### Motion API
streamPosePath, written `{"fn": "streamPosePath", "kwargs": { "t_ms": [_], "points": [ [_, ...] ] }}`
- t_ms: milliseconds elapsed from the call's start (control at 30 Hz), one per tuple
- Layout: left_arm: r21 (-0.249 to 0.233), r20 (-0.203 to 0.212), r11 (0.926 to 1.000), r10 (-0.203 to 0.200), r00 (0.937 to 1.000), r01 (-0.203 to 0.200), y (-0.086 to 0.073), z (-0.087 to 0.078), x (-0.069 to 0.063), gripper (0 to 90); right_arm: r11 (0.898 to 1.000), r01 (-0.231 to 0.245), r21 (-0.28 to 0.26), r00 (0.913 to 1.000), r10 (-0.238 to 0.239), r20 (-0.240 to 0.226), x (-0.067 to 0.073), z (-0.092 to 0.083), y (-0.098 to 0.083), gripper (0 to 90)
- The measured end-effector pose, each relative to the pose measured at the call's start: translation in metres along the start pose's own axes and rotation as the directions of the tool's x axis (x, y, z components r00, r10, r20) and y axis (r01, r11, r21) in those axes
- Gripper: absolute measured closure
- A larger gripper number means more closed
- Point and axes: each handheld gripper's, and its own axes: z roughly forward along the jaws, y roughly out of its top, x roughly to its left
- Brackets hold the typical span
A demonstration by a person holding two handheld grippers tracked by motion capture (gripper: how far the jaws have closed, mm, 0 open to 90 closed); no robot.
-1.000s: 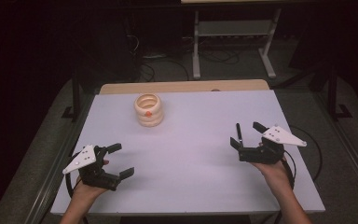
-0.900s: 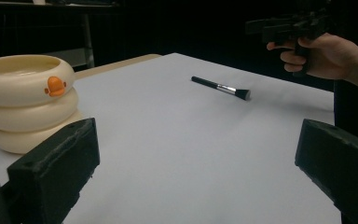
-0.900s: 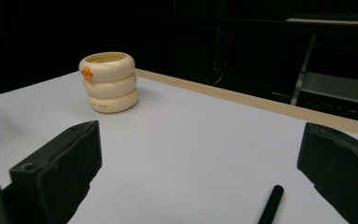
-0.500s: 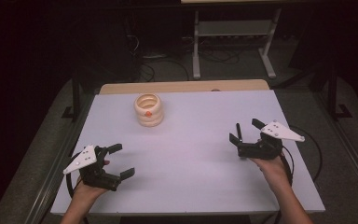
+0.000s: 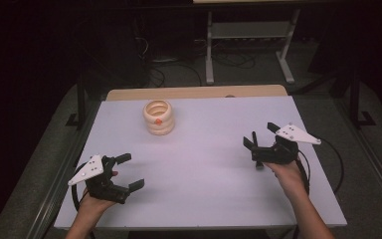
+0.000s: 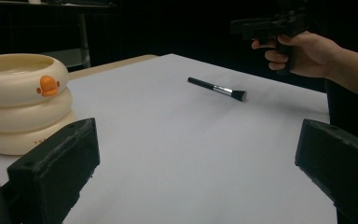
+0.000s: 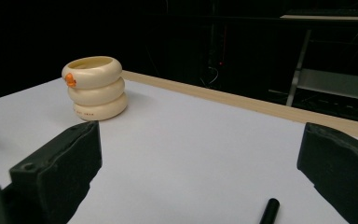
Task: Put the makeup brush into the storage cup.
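White table (image 5: 194, 164) with a wooden far edge, cream ringed holder (image 5: 159, 117) near the back, black brush (image 6: 217, 89) lying toward the right

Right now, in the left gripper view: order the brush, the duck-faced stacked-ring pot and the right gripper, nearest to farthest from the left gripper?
From the left gripper, its fingers open:
1. Duck-faced stacked-ring pot: nearest, just beyond one finger at the view's left.
2. Brush: mid-table, lying flat.
3. Right gripper: farthest, held above the table at upper right.
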Motion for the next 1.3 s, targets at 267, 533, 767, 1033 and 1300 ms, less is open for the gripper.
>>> {"fn": "streamPosePath", "kwargs": {
  "t_ms": [267,533,767,1033,1300],
  "points": [
    [-0.001,0.001,1.0,0.005,1.0,-0.005,0.0,-0.001,-0.001,0.0,1.0,0.007,-0.007,1.0,-0.007,0.004,0.0,0.007,0.006,0.0],
    [0.002,-0.001,1.0,0.008,1.0,-0.008,0.0,-0.001,0.0,0.0,1.0,0.005,-0.009,1.0,-0.005,0.008,-0.003,0.016,0.01,0.0],
    [0.001,0.001,1.0,0.006,1.0,-0.006,0.0,0.0,0.0,0.0,1.0,0.003,-0.009,0.9998,-0.002,0.022,-0.008,0.022,0.013,0.0],
    [-0.003,0.017,1.0,0.005,0.9998,-0.005,0.001,0.001,-0.002,0.0,1.0,-0.007,-0.019,0.9994,0.008,0.035,-0.015,0.027,0.019,0.0],
    [-0.002,0.012,1.0,0.002,0.9999,-0.002,0.001,0.0,-0.001,0.0,1.0,-0.019,-0.009,0.9992,0.02,0.034,-0.019,0.035,0.021,0.0]
  ]
}}
